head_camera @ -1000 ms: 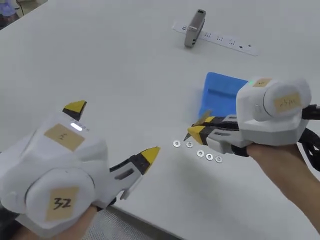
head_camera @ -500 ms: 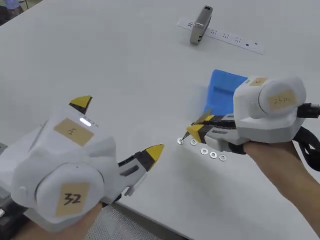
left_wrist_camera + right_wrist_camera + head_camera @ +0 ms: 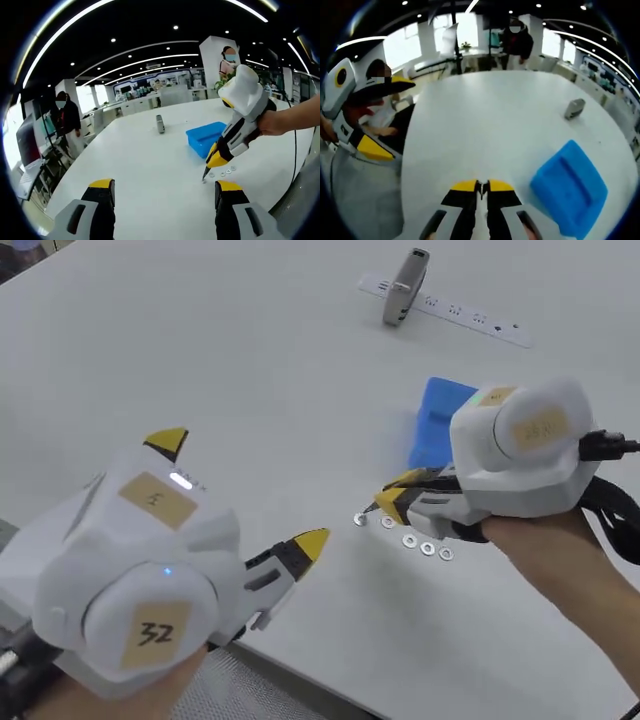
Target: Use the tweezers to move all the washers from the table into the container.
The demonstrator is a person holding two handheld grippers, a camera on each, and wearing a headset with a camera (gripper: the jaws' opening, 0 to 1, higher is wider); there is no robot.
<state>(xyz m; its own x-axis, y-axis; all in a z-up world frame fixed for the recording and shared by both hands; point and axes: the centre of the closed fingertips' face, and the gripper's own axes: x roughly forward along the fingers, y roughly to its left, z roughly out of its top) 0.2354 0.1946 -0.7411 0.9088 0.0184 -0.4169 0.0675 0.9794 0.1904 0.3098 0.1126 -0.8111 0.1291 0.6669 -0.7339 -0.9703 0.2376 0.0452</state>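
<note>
Several small metal washers (image 3: 409, 539) lie in a short row on the white table (image 3: 250, 360). My right gripper (image 3: 385, 503) is shut on thin tweezers (image 3: 205, 174), whose dark tip points down at the leftmost washer (image 3: 360, 520). Between the closed yellow jaws in the right gripper view the tweezers (image 3: 481, 192) show as a thin strip. The blue container (image 3: 437, 421) stands just behind the right gripper, also seen as a blue container (image 3: 568, 187) and a blue container (image 3: 205, 139). My left gripper (image 3: 240, 492) hovers open and empty near the table's front edge, left of the washers (image 3: 223, 173).
A grey device (image 3: 403, 285) stands on a white power strip (image 3: 470, 322) at the far side of the table. The table's front edge (image 3: 300, 680) runs just under the left gripper. People stand in the room beyond the table.
The head camera has shifted a little. My right gripper has edged the tweezer tip slightly closer to the leftmost washer. The left gripper stays open in about the same place.
</note>
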